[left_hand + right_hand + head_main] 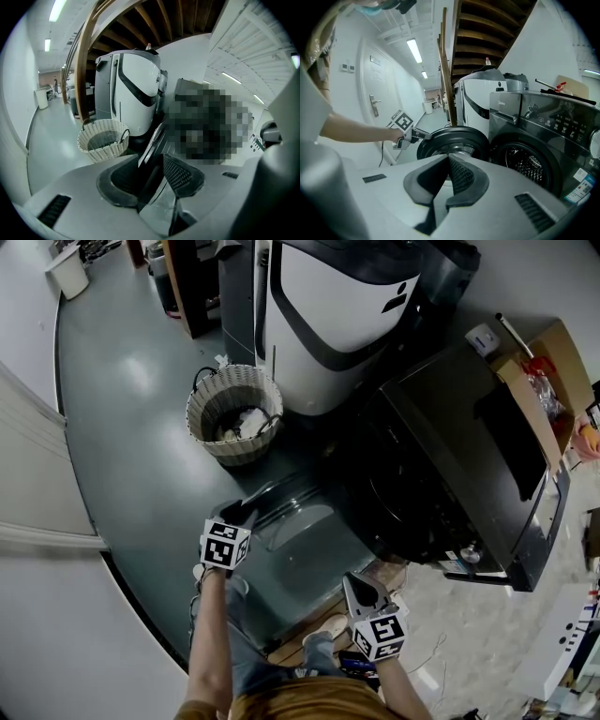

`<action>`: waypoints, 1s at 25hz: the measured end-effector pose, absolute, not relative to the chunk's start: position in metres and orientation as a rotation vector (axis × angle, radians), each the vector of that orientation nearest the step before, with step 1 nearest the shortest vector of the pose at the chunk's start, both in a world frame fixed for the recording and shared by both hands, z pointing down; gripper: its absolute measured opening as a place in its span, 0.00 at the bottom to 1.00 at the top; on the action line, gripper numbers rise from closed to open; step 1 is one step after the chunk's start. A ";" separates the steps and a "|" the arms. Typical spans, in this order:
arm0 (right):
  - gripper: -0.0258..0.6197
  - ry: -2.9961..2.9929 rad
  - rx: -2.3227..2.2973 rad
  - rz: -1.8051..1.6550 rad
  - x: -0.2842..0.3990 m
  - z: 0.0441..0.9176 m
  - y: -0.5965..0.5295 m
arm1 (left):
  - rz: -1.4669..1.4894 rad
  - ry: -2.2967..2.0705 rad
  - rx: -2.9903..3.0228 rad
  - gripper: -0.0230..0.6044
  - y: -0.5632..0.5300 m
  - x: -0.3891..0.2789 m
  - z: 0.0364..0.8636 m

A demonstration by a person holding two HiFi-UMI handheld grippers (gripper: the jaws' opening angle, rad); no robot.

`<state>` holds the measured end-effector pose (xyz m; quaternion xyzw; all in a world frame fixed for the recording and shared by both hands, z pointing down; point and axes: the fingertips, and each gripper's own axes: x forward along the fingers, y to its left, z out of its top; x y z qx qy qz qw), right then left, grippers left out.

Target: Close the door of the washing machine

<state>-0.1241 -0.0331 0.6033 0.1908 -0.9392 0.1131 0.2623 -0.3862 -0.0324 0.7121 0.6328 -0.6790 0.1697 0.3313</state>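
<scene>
- The left tool [157, 174] sits at the outer rim of the door [302, 521]. In the left gripper view the door's dark edge and glass run straight between the two pads. The jaws seem clamped on that rim, though the wide-angle view makes the contact hard to judge.
- The right tool [449, 164] has its jaws together with nothing between them. It hangs low, near the person's feet, apart from the door and pointing toward it.
- The door stands swung wide open. It lies ahead of the right tool and just to the right of the left tool, so it sits between the two.
- The washing machine [469, 456] is dark and front-loading, ahead and to the right of the right tool. Its drum opening [529, 165] is uncovered, just right of the open door.
- A wicker basket [234, 413] stands on the floor [122, 427], ahead of the left tool and slightly to its left.
- A tall white appliance [337, 306] stands beyond the basket, beside the washing machine.
- A cardboard box [548, 352] rests on top of the washing machine, well away from both tools.
</scene>
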 end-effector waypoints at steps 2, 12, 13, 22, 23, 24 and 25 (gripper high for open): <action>0.06 -2.542 0.515 0.308 -0.123 0.603 -0.033 | 0.451 -1.773 1.649 0.32 -0.032 -0.385 0.712; 0.06 -2.547 0.504 0.300 -0.110 0.598 -0.033 | 0.473 -1.774 1.625 0.32 -0.029 -0.374 0.712; 0.06 -2.550 0.506 0.299 -0.109 0.597 -0.033 | 0.477 -1.771 1.624 0.32 -0.028 -0.372 0.712; 0.06 -2.561 0.520 0.297 -0.091 0.589 -0.034 | 0.499 -1.767 1.602 0.31 -0.023 -0.357 0.711; 0.06 -2.565 0.523 0.300 -0.089 0.587 -0.035 | 0.507 -1.768 1.600 0.31 -0.023 -0.356 0.711; 0.06 -2.569 0.525 0.302 -0.087 0.586 -0.035 | 0.519 -1.769 1.597 0.31 -0.022 -0.354 0.712; 0.06 -2.573 0.527 0.303 -0.086 0.585 -0.035 | 0.533 -1.769 1.595 0.31 -0.022 -0.352 0.712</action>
